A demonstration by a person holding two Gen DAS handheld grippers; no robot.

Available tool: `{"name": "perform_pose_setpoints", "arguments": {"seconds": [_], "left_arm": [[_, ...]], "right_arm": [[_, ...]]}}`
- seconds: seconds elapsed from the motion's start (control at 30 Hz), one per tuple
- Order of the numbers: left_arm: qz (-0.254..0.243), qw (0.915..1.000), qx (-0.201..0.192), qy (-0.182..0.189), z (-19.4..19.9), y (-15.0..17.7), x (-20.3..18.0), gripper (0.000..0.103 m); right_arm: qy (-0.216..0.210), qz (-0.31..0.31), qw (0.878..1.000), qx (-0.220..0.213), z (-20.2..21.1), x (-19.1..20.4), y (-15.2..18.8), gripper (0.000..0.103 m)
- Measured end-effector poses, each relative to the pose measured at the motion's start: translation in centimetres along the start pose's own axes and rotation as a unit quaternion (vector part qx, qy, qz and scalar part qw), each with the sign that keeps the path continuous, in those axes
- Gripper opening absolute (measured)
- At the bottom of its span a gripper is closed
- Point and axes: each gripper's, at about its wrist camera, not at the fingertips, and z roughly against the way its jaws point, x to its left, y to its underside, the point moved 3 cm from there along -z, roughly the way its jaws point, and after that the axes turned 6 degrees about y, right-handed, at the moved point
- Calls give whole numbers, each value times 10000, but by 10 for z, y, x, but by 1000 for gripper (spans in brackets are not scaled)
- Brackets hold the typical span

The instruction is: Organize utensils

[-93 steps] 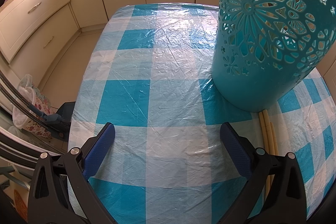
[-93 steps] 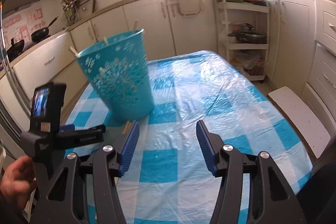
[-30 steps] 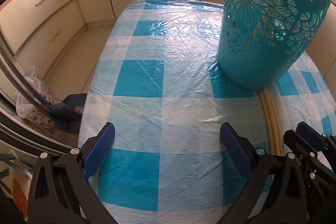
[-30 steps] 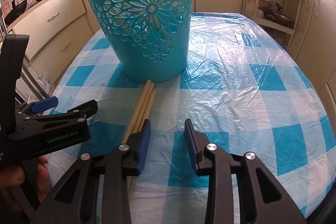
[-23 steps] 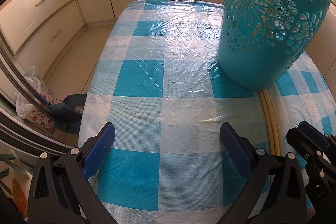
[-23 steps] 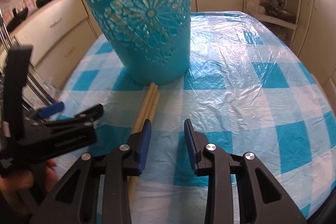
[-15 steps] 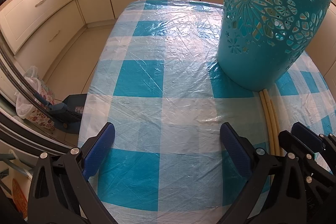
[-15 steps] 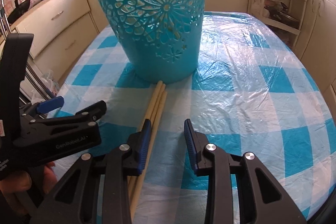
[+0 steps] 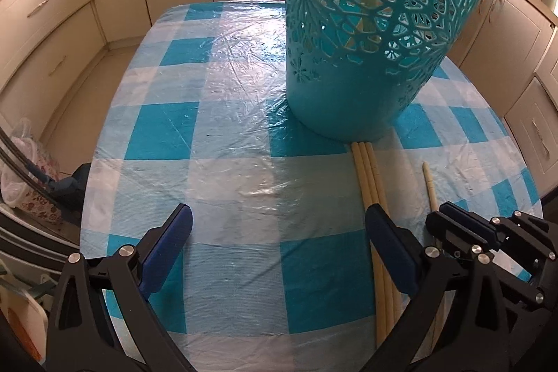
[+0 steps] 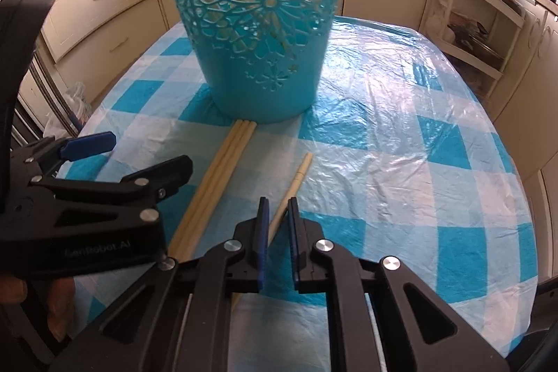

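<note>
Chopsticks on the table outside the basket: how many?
4: three chopsticks side by side against the basket; a fourth chopstick held in the right gripper. More may sit inside the basket.

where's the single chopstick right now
In the right wrist view, the single chopstick sits between the right gripper jaws, right of the three chopsticks.

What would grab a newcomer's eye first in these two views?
The tall teal basket with flower cutouts, standing on the blue-and-white checked tablecloth, dominates both views. Three pale chopsticks lie side by side on the cloth, their far ends at its base. A fourth chopstick sits apart, pinched in the right hand-held gripper, whose jaws have just been closing, while the left hand-held gripper hangs wide open over the cloth.
</note>
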Motion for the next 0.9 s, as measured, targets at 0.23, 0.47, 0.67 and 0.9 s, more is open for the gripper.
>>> {"name": "perform_pose_setpoints", "arguments": {"seconds": [0.23,0.47,0.67,0.9], "left_arm": [[-62,9999,76,-39,-8,-8,-10,90],[-135,9996,119,-220,-13,-9,-14,89],[-269,9991,-2,-321,-10,-6,-26,67],[-186,9995,96,240,-4,-9,-23,5]], "right_arm": [[-167,-221,9996,-11,1,-9,2,11],[-318,-350,9989,-36,2,-12,2,12],[-313,-317,9990,-102,2,-13,2,12],[-402,-409,9982,-149,1,-17,2,12]]}}
